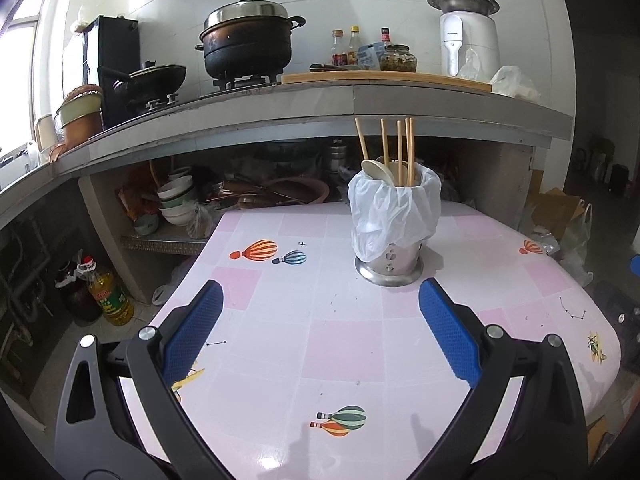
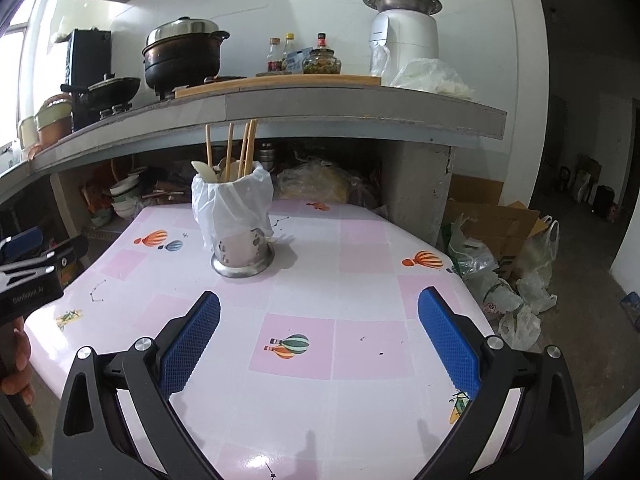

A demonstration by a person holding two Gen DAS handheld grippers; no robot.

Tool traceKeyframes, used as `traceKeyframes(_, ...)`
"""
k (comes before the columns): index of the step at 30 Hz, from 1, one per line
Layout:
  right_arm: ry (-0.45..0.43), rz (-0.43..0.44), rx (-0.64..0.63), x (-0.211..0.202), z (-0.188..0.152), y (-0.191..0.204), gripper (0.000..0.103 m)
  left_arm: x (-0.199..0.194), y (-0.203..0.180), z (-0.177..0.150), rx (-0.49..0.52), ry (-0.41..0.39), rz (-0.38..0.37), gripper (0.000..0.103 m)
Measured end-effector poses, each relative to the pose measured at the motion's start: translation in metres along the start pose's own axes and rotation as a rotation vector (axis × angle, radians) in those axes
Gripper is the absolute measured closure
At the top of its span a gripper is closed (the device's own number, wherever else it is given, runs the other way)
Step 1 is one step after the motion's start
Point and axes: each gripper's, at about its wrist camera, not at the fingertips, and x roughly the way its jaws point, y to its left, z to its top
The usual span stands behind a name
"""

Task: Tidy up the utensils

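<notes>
- Pink checked bench [image 1: 344, 344] with balloon prints stands before a kitchen counter [image 1: 360, 100] carrying a black pot [image 1: 248, 44].
- Steel holder [image 1: 394, 232], wrapped in a white bag [image 1: 384, 212], stands upright at the bench's far side, holding chopsticks [image 1: 400, 152] and what look like pale spoons [image 1: 378, 170].
- Left tongs [image 1: 320, 332] and right tongs [image 2: 319, 336] hover spread, empty, well short of the holder.

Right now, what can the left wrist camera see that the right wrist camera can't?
Only the left wrist view shows the yellow oil bottle on the floor. Only the right wrist view shows the cardboard box, the plastic bags on the floor, and the left gripper from the side. Both show the metal utensil holder with chopsticks, the pink table, and the black pot.
</notes>
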Motion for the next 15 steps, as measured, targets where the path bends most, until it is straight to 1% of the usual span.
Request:
traceKeyframes(3,-0.005,-0.004,0.01,-0.002,0.001,-0.003,0.006,-0.001,0.002,-0.003,0.0,0.002,0.006,0.008)
traceKeyframes(8,-0.013,-0.012,0.014,-0.007,0.0,-0.008,0.006,-0.005,0.005,-0.007,-0.012,0.015,-0.011,0.008)
traceKeyframes(15,-0.025,-0.011,0.024,-0.015,0.001,-0.012,0.006,-0.018,0.005,-0.007,-0.042,-0.03,-0.022,0.008)
